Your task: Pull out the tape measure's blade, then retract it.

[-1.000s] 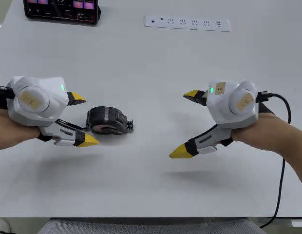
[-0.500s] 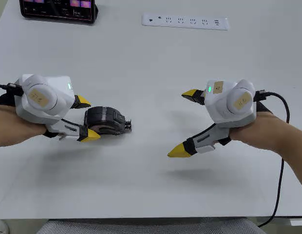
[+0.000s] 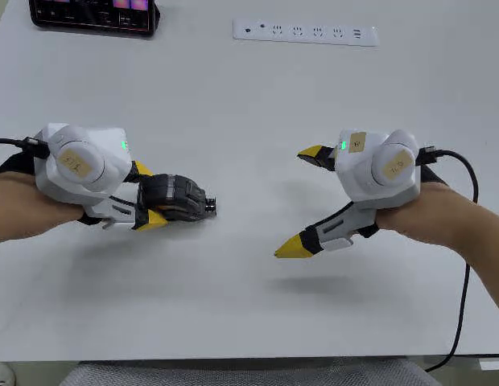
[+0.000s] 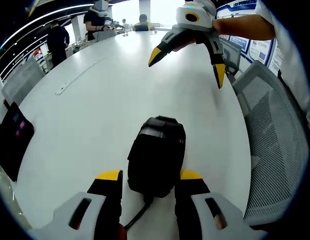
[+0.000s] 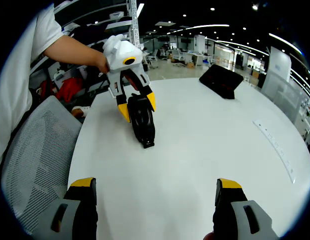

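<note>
On table (image 3: 233,104), left gripper (image 3: 147,195) clasps rounded matte tape measure (image 3: 182,198) (black), right gripper (image 3: 299,201) jaws spread, empty.

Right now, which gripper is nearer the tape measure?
Left. The left gripper has its jaws either side of the tape measure; the right gripper hovers open, well apart.

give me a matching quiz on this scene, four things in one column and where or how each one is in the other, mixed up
1 black round-cased tape measure
2 long white power strip
3 dark tablet with lit screen
4 right tongs

a open wide, holding nothing
b between the yellow tips of the left tongs
c far left corner, head view
d far side, right of the tablet

Pairs: 1b, 2d, 3c, 4a
</note>
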Demonstrator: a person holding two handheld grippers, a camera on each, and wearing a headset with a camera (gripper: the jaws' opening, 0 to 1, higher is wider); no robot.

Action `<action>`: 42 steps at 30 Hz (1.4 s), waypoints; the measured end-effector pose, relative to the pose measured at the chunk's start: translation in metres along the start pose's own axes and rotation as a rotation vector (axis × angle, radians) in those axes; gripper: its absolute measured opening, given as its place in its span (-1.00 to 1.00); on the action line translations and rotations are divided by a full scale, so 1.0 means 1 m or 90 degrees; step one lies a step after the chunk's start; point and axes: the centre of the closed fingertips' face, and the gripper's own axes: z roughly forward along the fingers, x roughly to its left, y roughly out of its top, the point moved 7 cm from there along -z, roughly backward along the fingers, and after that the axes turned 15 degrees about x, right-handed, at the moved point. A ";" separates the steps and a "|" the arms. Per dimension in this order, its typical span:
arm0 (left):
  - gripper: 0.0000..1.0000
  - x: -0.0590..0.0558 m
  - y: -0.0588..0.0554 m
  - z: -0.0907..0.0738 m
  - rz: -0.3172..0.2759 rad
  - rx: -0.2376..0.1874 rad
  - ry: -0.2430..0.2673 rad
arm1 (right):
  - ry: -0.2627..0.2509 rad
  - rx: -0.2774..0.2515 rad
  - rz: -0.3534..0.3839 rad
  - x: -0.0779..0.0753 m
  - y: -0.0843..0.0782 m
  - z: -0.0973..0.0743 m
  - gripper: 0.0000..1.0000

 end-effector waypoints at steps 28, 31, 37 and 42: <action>-0.41 -0.002 0.002 0.005 0.027 0.013 0.003 | 0.002 -0.008 -0.002 0.003 0.003 0.004 0.94; -0.42 -0.003 0.002 0.004 0.029 0.013 0.006 | 0.007 -0.024 0.008 0.003 0.005 0.004 0.93; -0.42 -0.002 0.001 0.005 0.022 0.017 0.001 | 0.014 -0.029 0.010 0.003 0.008 0.009 0.83; -0.43 -0.002 0.002 0.005 0.038 0.033 0.006 | 0.019 -0.042 0.010 0.003 0.017 0.014 0.76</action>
